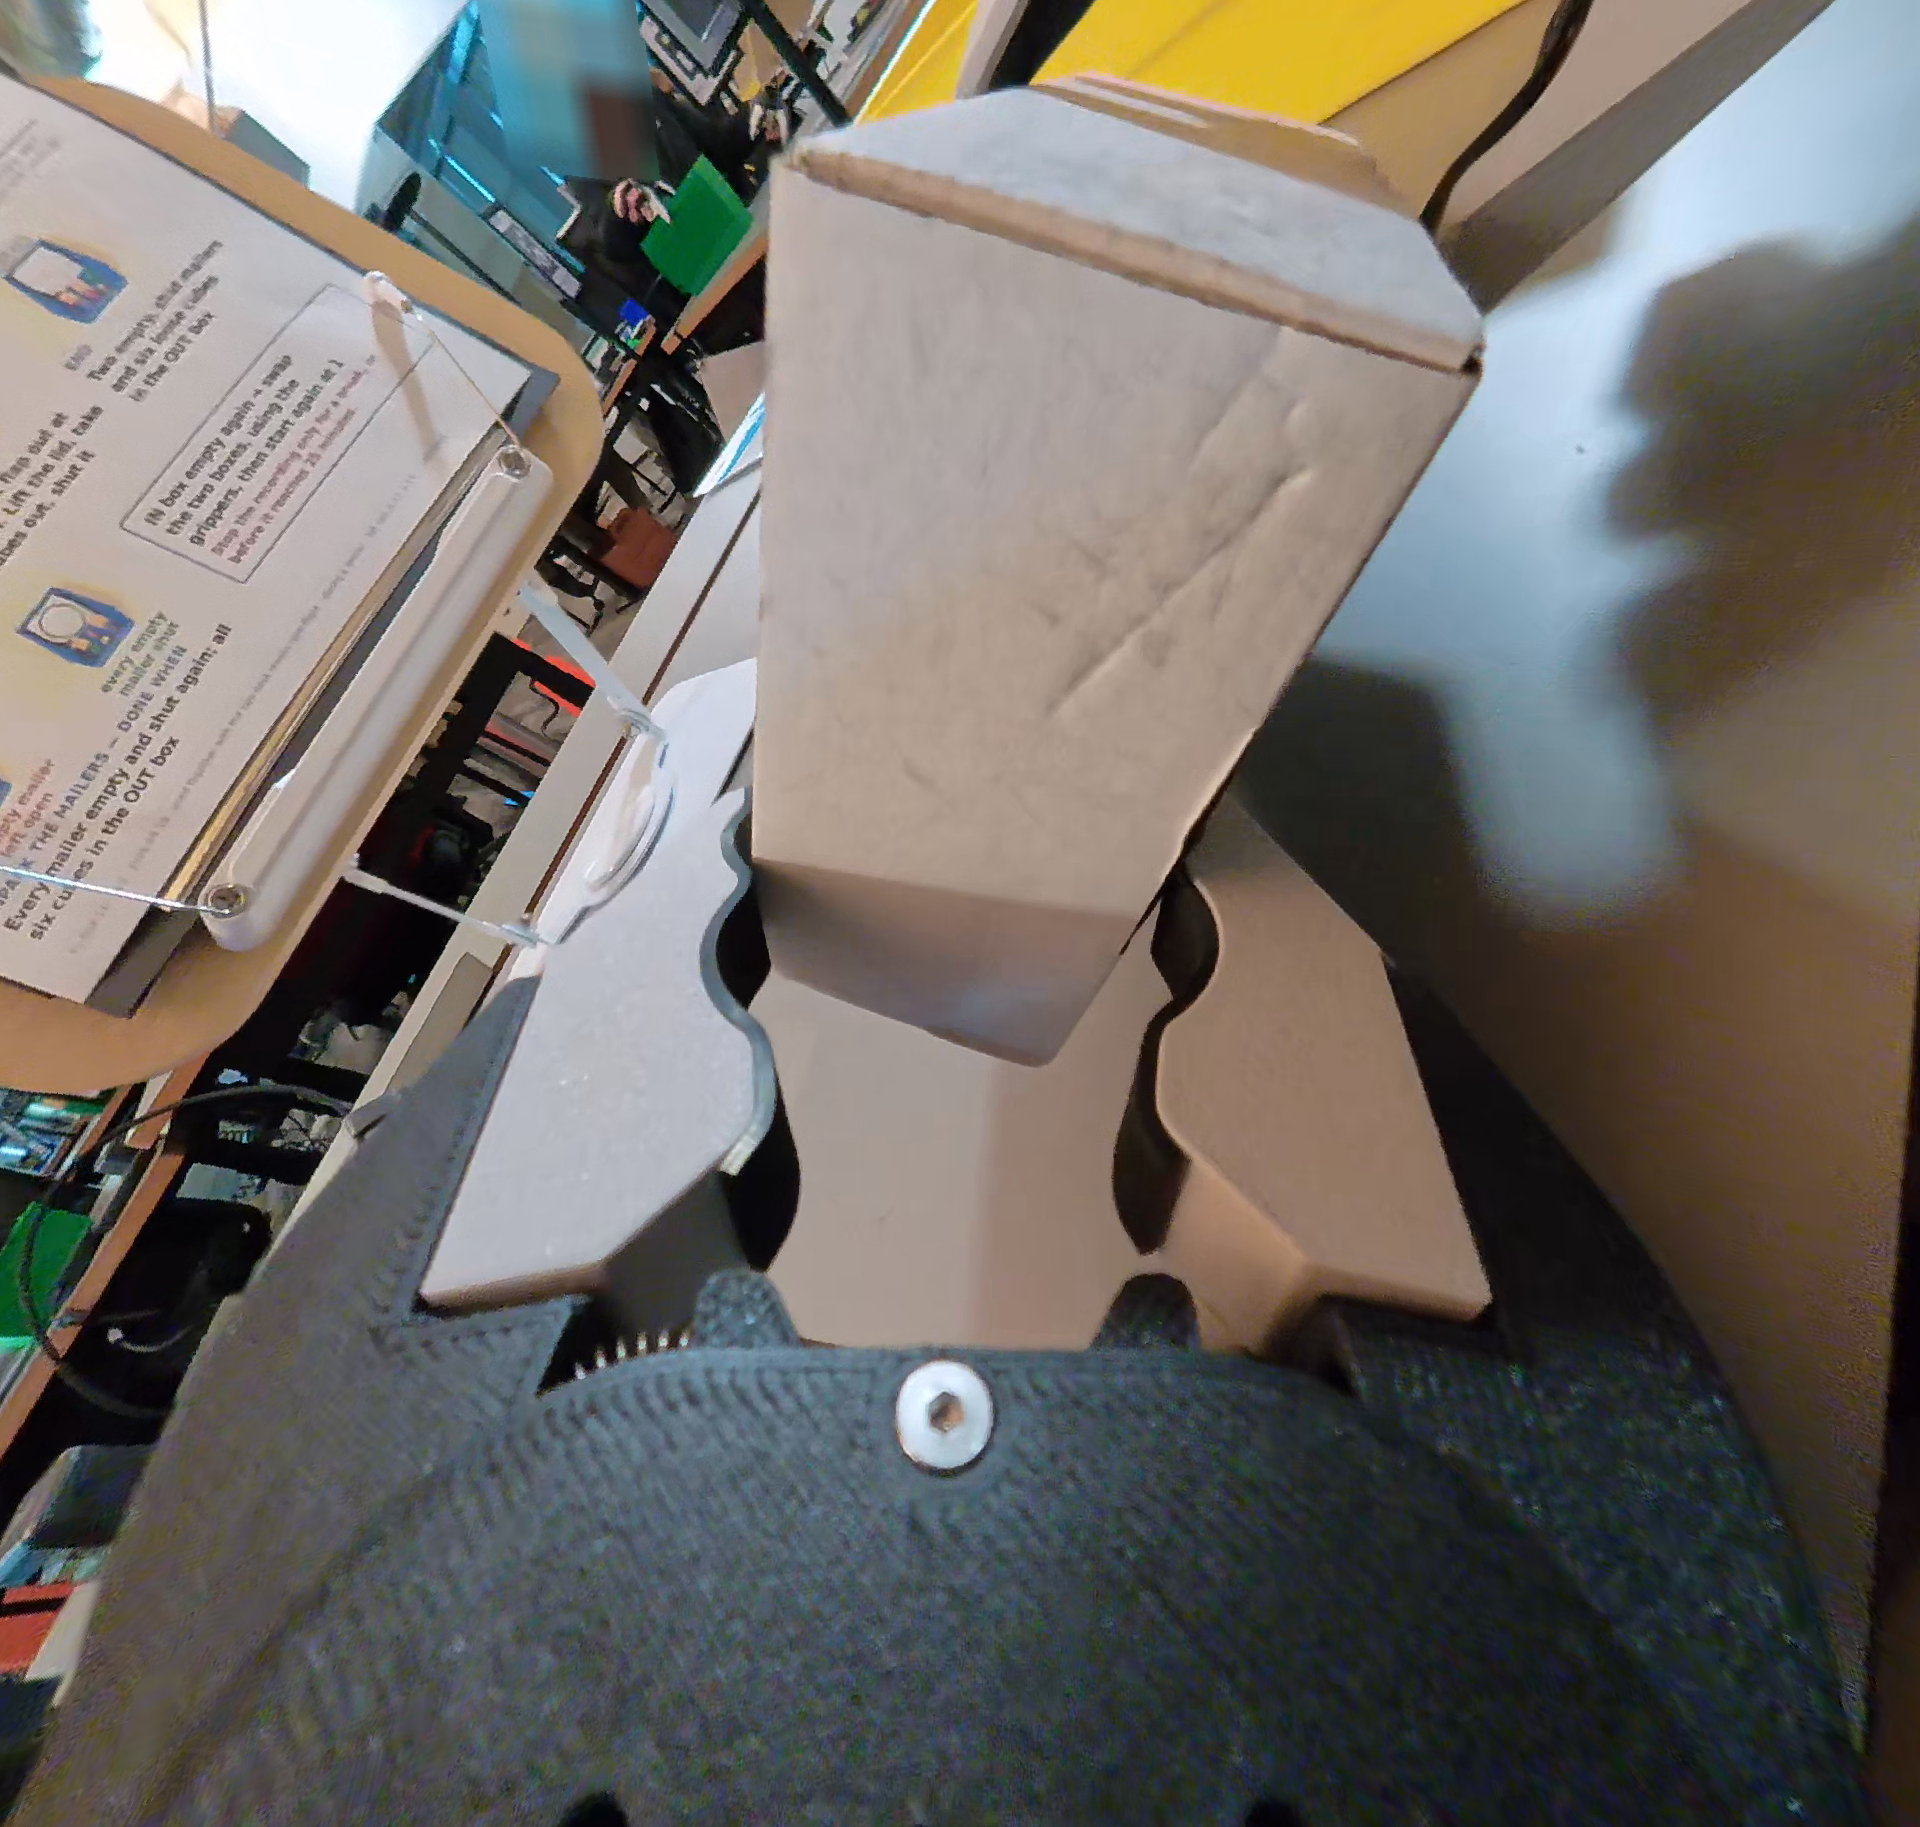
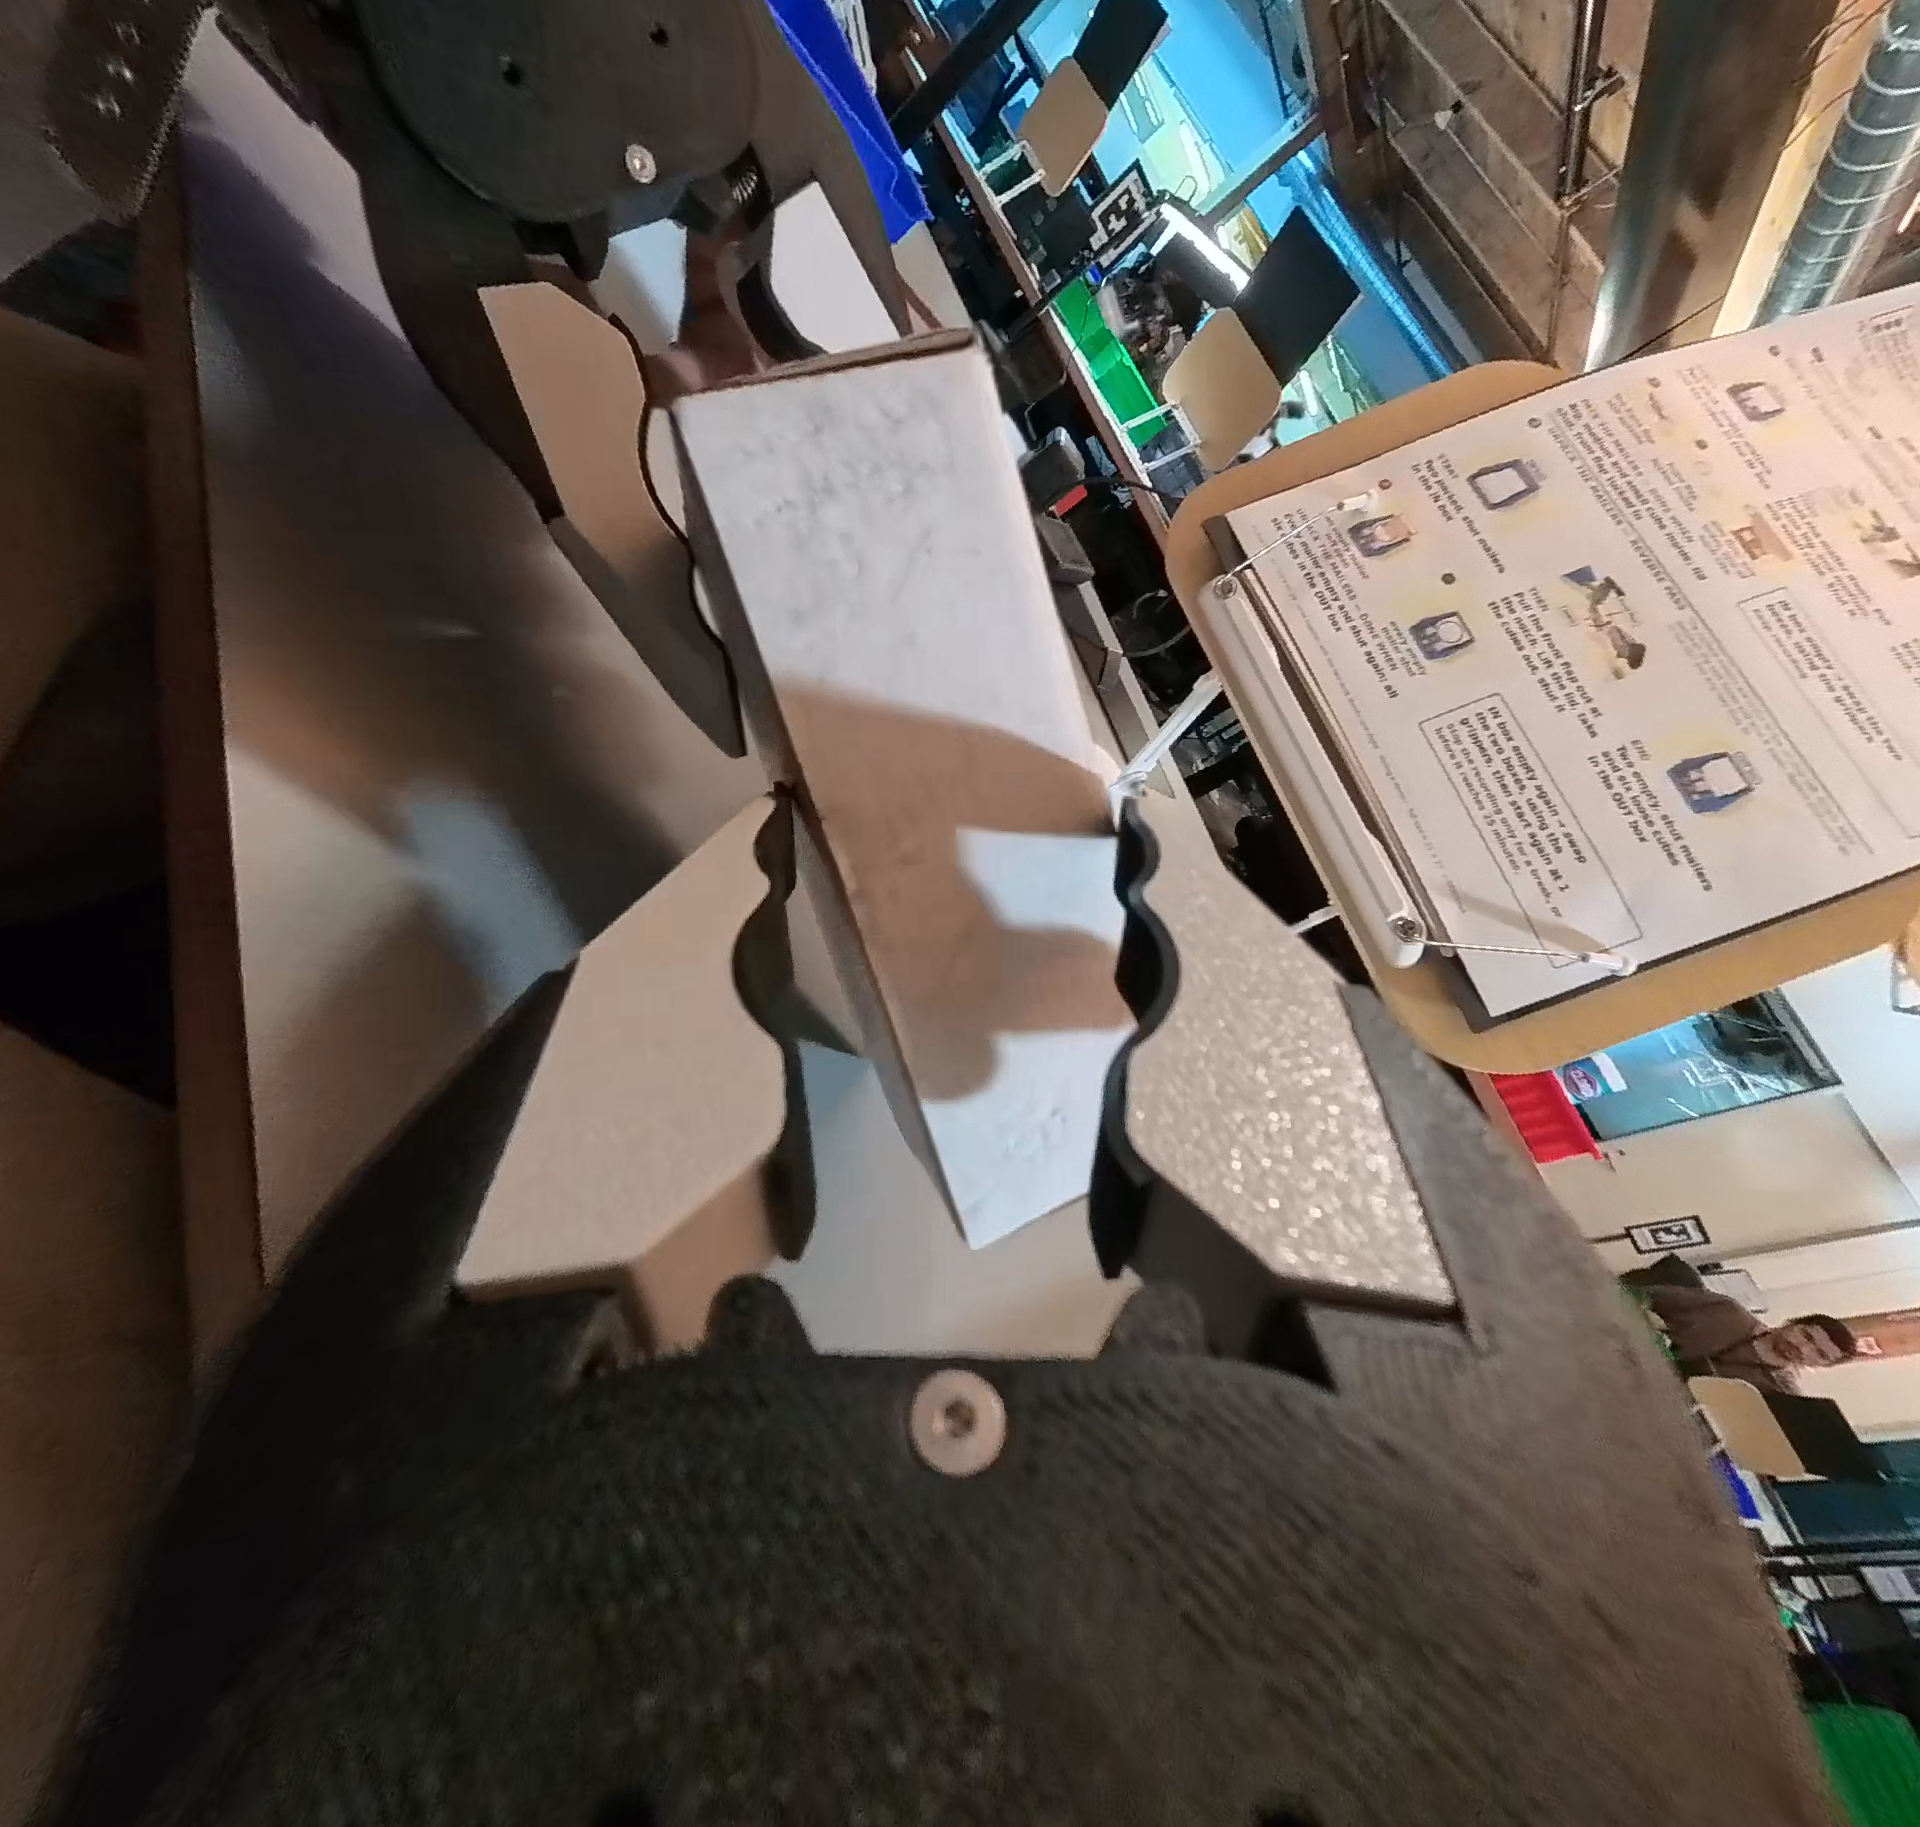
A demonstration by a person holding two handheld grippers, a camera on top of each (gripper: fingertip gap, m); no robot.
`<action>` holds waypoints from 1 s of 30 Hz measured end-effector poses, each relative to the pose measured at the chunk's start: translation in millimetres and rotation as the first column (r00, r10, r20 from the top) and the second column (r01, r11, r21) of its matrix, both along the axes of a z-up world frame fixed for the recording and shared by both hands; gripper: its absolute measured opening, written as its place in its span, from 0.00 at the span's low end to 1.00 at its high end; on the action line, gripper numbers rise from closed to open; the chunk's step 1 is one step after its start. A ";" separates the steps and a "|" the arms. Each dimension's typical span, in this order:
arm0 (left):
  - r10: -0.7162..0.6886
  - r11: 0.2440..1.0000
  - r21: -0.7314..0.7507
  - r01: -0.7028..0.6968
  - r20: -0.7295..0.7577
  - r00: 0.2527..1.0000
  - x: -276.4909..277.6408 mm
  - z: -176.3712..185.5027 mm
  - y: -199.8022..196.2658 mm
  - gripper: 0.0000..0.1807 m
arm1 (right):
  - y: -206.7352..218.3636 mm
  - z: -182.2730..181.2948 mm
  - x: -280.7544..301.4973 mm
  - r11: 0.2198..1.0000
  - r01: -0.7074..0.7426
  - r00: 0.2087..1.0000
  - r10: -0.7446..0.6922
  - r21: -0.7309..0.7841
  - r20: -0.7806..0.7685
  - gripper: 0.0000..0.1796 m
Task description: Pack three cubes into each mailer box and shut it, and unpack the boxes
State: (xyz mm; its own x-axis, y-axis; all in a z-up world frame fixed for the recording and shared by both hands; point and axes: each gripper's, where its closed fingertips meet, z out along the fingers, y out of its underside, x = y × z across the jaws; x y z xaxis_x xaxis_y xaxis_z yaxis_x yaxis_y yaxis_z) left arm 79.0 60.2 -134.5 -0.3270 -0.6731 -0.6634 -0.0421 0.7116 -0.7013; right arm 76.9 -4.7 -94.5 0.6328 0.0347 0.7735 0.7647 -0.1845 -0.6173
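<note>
A white cardboard mailer box (image 1: 1039,530) is held between both grippers, one at each end, above the pale table (image 1: 1714,946). It looks shut, and its contents are hidden. My left gripper (image 1: 956,873) is shut on the box's near end. In the right wrist view the same box (image 2: 873,551) runs away from the camera, and my right gripper (image 2: 951,821) is shut on its near end. The left gripper (image 2: 717,364) shows there at the box's far end. No cubes are in view.
An instruction sheet on a rounded wooden stand (image 1: 208,530) stands beside the box; it also shows in the right wrist view (image 2: 1558,686). A yellow panel (image 1: 1247,11) and a black cable (image 1: 1507,115) lie beyond. A blue bin (image 2: 821,63) sits behind the left gripper.
</note>
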 end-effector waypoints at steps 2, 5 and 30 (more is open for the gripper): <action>0.008 1.000 -0.020 -0.008 -0.005 1.000 0.4 0.5 2.7 0.42 | -0.5 3.3 -0.8 1.000 -0.001 1.000 0.001 0.016 -0.001 0.33; 0.021 0.999 -0.039 -0.021 -0.006 1.000 0.9 1.6 6.4 0.41 | -1.5 9.1 -5.0 0.999 -0.013 1.000 0.013 0.045 0.014 0.28; 0.049 0.997 -0.052 -0.050 -0.020 0.999 1.4 3.0 8.3 0.38 | -6.5 27.3 -10.5 0.989 0.037 0.974 -0.068 0.146 0.214 0.20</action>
